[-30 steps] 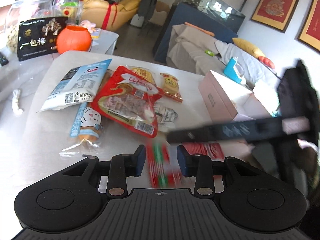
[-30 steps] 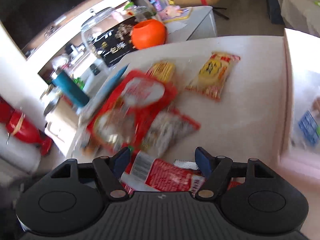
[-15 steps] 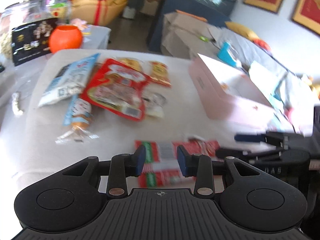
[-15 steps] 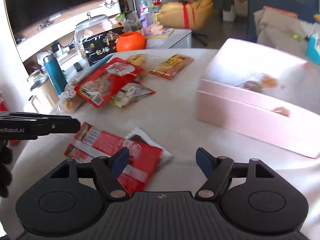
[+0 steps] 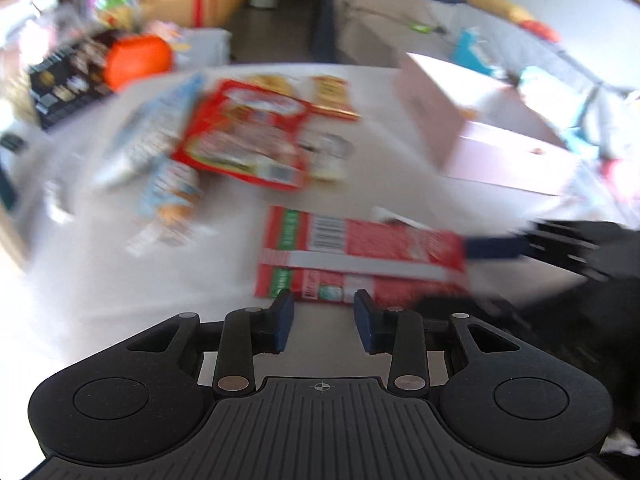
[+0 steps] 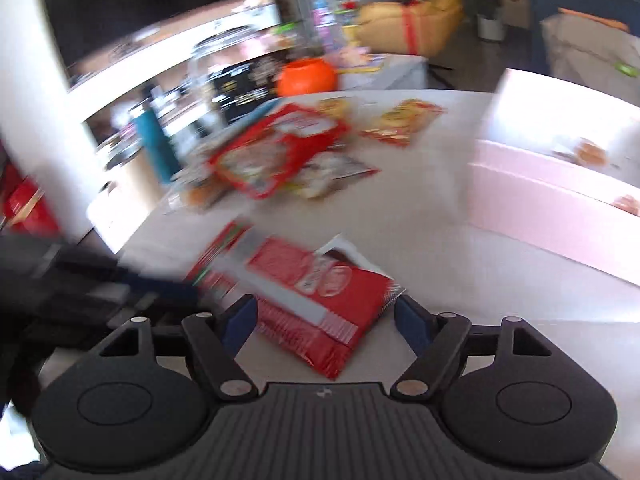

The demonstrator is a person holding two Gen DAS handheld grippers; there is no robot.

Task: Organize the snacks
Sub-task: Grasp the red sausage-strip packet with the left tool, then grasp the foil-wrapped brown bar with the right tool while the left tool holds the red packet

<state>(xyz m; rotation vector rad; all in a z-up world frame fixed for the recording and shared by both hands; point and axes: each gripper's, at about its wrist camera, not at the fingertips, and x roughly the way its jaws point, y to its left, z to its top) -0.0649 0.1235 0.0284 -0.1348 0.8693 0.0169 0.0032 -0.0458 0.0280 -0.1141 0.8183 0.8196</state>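
A flat red snack packet (image 5: pixel 360 256) with green and white bands lies on the white table near its front edge; it also shows in the right wrist view (image 6: pixel 320 296). My left gripper (image 5: pixel 324 322) is open and empty just short of the packet's near edge. My right gripper (image 6: pixel 324 320) is open wide, its jaws either side of the packet's near corner, not closed on it. A pile of snacks sits farther back: a large red bag (image 5: pixel 248 136), a blue-white bag (image 5: pixel 148 140), a yellow packet (image 5: pixel 332 96). The pink box (image 5: pixel 472 136) stands open at right.
An orange round pot (image 6: pixel 306 76), a black printed box (image 6: pixel 244 88) and a teal bottle (image 6: pixel 154 140) stand beyond the table's far left edge. The pink box (image 6: pixel 560 184) holds a few small snacks. Both views are motion-blurred.
Both grippers have pulled back from the table and dropped lower toward the red packet. The right gripper now straddles the packet's corner. The left gripper has backed off the packet.
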